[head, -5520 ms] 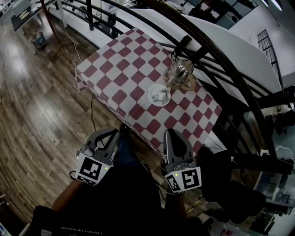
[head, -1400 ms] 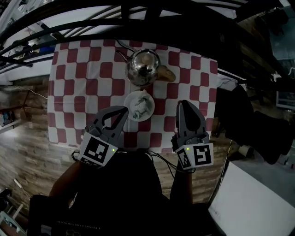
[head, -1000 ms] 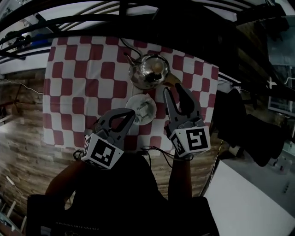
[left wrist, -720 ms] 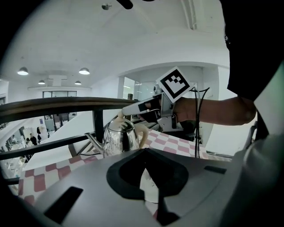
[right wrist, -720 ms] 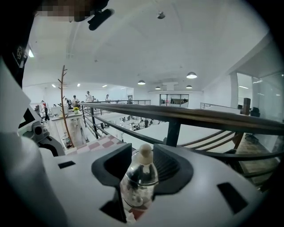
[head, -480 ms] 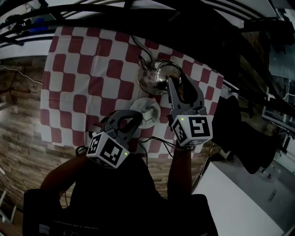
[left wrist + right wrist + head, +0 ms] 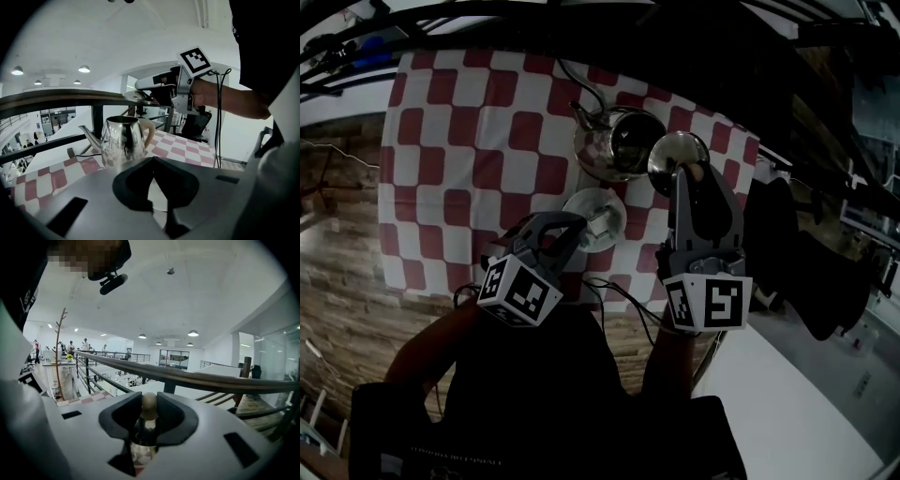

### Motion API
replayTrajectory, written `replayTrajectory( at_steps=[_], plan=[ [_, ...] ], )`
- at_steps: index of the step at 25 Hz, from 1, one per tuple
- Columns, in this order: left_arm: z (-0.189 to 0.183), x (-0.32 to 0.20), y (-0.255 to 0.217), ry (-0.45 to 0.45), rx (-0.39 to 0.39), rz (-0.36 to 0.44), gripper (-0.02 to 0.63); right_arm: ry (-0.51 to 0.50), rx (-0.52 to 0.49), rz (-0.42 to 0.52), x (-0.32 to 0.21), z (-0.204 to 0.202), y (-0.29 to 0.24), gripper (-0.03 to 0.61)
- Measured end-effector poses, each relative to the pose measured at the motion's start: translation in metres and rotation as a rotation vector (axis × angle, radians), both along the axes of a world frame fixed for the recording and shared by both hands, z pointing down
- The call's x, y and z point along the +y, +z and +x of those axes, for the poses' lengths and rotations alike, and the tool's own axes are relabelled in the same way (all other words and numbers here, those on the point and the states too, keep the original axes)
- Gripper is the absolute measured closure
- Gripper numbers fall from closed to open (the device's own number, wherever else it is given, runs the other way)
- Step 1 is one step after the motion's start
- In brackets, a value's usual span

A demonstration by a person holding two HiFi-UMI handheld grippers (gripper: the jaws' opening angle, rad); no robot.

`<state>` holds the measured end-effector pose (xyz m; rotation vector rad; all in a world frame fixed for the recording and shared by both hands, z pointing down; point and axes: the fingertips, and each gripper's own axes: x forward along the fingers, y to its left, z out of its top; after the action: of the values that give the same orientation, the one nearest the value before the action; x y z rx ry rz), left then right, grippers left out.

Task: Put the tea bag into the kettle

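The steel kettle [image 7: 611, 142] stands uncovered on the checked table, its spout to the left; it also shows in the left gripper view [image 7: 123, 139]. My right gripper [image 7: 688, 174] holds the kettle's lid [image 7: 677, 157] just right of the kettle. Its jaws have just been closing, and they pinch the lid's knob [image 7: 149, 402]. A white saucer [image 7: 580, 201] with the tea bag [image 7: 600, 223] lies in front of the kettle. My left gripper [image 7: 573, 226] is shut and empty, its tips over the saucer's near edge.
A red-and-white checked cloth [image 7: 459, 141] covers the table. A dark railing [image 7: 581, 28] runs behind it, close to the kettle. A cable [image 7: 567, 75] trails off the far edge. Wooden floor [image 7: 337, 281] lies to the left.
The right gripper reached the kettle, closed on the lid's knob and lifted the lid off to the right. The left gripper sank toward the saucer, still shut.
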<state>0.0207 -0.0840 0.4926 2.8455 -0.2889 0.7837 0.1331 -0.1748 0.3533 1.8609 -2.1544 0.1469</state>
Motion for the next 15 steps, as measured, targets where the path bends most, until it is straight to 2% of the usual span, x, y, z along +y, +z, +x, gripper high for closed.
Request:
replayTrajectory(
  at_steps=[5,8,12,15],
  plan=[
    [0.006,0.027,0.035,0.070,-0.078,-0.017,0.610,0.055,-0.012,-0.020,0.030,0.022,0.006,0.469],
    [0.010,0.053,0.068,0.151,-0.155,-0.053,0.609,0.073,-0.028,-0.025,0.043,0.027,0.010,0.469],
    [0.017,0.083,0.113,0.246,-0.265,-0.133,0.420,0.087,-0.037,-0.018,0.057,0.033,0.007,0.469],
    [0.023,0.093,0.126,0.279,-0.302,-0.152,0.407,0.096,-0.037,-0.013,0.067,0.038,0.005,0.469]
  ],
)
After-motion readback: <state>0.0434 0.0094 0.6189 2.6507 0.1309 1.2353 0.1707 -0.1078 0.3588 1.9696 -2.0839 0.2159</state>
